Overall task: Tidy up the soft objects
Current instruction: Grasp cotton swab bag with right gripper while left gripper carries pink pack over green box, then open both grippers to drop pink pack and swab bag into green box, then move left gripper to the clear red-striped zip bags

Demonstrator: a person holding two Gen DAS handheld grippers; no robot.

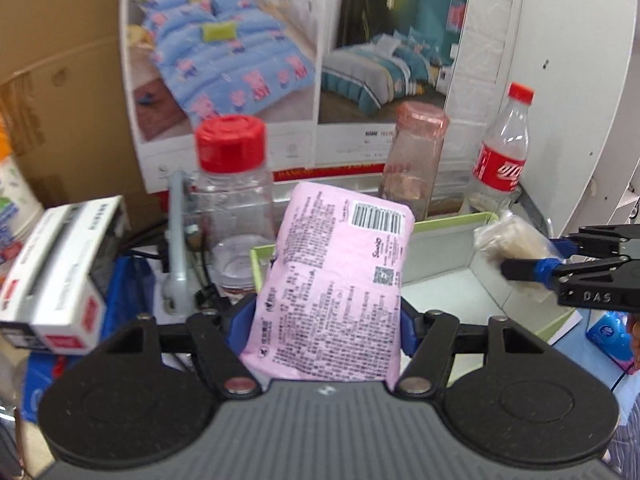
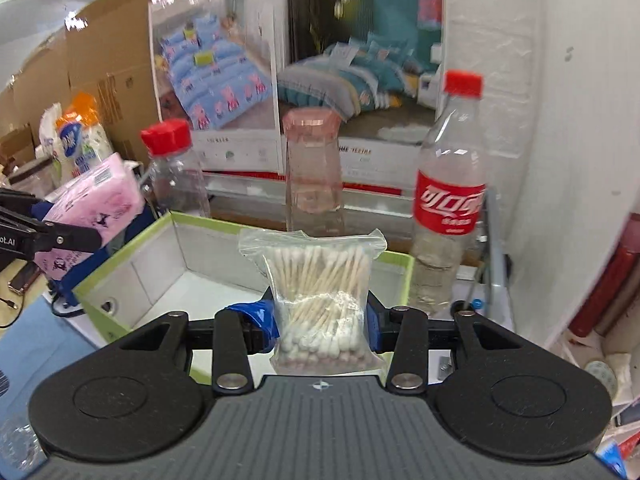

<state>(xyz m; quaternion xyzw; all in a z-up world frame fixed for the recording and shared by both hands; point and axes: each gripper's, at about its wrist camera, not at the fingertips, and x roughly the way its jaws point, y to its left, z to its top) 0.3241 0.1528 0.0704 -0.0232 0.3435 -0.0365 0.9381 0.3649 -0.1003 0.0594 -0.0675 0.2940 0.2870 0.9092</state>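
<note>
To the far left of the left gripper (image 1: 326, 320) sits one white carton (image 1: 60, 272) with red marks, and behind it a big cardboard box (image 1: 56, 72). The left gripper is clamped on one pink tissue pack (image 1: 336, 280), which stands upright between its blue-padded fingers (image 1: 406, 328), barcode side facing the camera. Just beyond the pack's left edge stands a clear jar with a red lid (image 1: 232, 200). Past the pack lies one green-rimmed white box (image 1: 452, 248), open at the top; the pack is held above its near left corner. Behind the box stand a pink-capped glass bottle (image 1: 416, 152) and a cola bottle (image 1: 504, 148) with a red cap, so three bottles in a row counting the jar. A poster (image 1: 280, 60) with two bed pictures leans behind them.

To the right, the right gripper (image 2: 324, 324) is closed on one clear bag of cotton swabs (image 2: 320, 300), held upright over the near edge of the same box (image 2: 160, 256). Ahead of this gripper the three bottles show again: jar (image 2: 172, 168) to its left, pink-capped bottle (image 2: 314, 172) straight ahead, cola bottle (image 2: 448, 200) to its right. In the right wrist view, the pink pack (image 2: 92, 204) appears at far left, just outside the box's left wall. A blue-covered table (image 2: 36, 344) shows below it.
</note>
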